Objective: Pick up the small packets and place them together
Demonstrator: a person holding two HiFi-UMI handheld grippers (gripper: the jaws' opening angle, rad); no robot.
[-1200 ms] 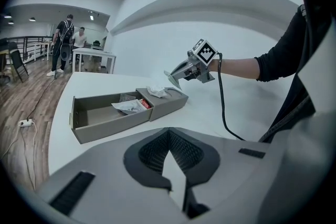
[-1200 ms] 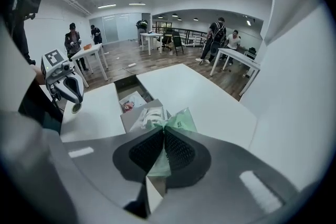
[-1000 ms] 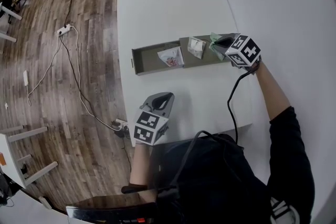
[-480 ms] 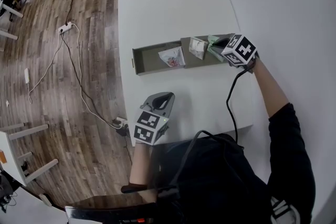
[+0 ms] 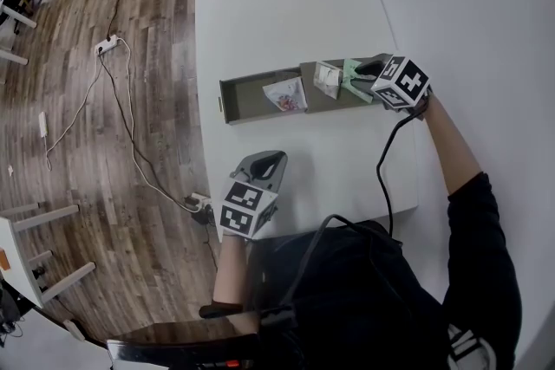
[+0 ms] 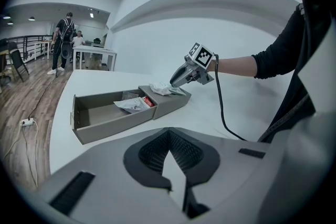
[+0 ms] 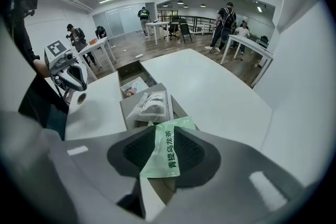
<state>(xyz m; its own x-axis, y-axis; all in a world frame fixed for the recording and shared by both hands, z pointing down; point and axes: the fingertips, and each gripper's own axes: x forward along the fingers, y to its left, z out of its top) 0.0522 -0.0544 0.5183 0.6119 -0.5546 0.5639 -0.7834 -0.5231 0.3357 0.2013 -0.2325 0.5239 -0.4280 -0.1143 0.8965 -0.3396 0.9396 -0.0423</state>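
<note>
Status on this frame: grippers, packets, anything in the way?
Left gripper shut, empty. Right gripper jaws just opened, green packet loose between them, over tray. Nothing blocking.

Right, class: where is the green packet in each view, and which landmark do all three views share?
Head view: packet upper right of centre, at the right end of the tray.
Left gripper view: packet just above centre, at the tray's right end.
Right gripper view: packet low centre, nearest the camera.
Shared landmark: the tray.
</note>
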